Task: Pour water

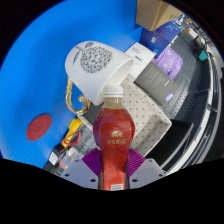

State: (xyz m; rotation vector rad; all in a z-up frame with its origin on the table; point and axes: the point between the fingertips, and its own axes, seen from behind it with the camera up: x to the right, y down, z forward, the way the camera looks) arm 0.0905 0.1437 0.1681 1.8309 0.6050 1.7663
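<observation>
**Bottle clamped in the jaws, tipped toward a white cup**

The gripper (113,165) has its jaws clamped on a bottle (114,140) with a red label; purple pads (92,162) press its sides. The bottle's neck and pale cap point at a white cup (95,62) with a golden handle, just beyond the bottle. The cap area is hard to make out. Under the cup lie a pale checked cloth (145,115) and a blue worktop (40,60). A red disc (39,126) lies left of the bottle; cluttered shelves sit far right of the cup.
</observation>
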